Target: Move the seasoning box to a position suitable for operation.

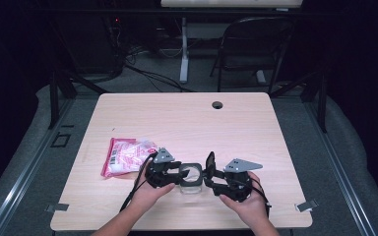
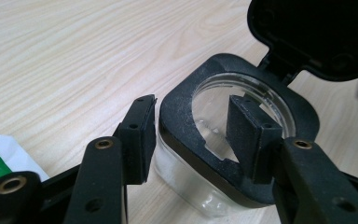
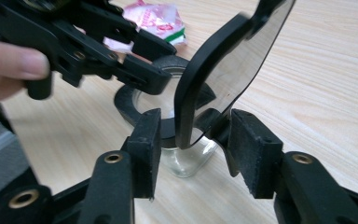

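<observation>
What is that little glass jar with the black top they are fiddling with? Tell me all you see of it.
The jar is small, clear glass and looks empty, standing upright on the table's near side. A black squarish collar with a round opening rings its mouth, and its hinged black lid stands flipped up. The left gripper straddles the collar, one jaw inside the opening, one outside. The lid's lower edge lies between the right gripper jaws; whether they touch it is unclear.

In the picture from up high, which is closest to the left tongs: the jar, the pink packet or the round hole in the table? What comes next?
From the left tongs:
1. Clear jar, right at the tips, toward the table's middle.
2. Pink packet, a little way off on the other side, near the table's left edge.
3. Round hole, far back by the table's far edge.
</observation>
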The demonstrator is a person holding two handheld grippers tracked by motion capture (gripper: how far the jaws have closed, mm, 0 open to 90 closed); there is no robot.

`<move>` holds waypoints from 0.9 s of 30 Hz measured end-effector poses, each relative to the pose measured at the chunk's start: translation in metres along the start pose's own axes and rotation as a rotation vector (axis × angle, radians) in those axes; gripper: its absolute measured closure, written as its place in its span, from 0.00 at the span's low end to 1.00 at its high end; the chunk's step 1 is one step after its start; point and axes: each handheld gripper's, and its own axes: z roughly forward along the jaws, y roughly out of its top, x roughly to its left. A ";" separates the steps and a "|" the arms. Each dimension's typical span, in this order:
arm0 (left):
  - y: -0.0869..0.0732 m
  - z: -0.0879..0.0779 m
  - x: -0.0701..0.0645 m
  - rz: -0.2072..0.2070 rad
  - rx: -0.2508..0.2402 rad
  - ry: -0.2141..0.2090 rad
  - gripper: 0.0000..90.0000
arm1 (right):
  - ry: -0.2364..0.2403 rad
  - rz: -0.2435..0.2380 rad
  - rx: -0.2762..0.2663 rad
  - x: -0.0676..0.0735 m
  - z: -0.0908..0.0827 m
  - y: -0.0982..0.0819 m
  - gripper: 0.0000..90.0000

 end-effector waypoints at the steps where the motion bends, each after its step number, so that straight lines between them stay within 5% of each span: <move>1: 0.000 -0.001 0.000 -0.003 -0.011 0.000 0.58 | -0.015 -0.006 0.002 0.001 0.003 -0.001 0.59; 4: 0.001 -0.006 0.002 -0.001 -0.022 0.004 0.58 | -0.045 -0.019 0.014 0.002 0.009 -0.001 0.66; 8: 0.001 -0.012 0.004 -0.005 -0.036 0.013 0.58 | -0.018 -0.009 0.032 -0.005 0.007 0.000 0.77; 19: 0.001 -0.019 0.007 -0.009 -0.041 0.026 0.58 | -0.051 0.157 -0.023 -0.050 -0.009 -0.005 0.77; 27: -0.001 -0.029 0.012 -0.010 -0.051 0.057 0.58 | -0.032 0.170 -0.033 -0.058 -0.008 -0.002 0.92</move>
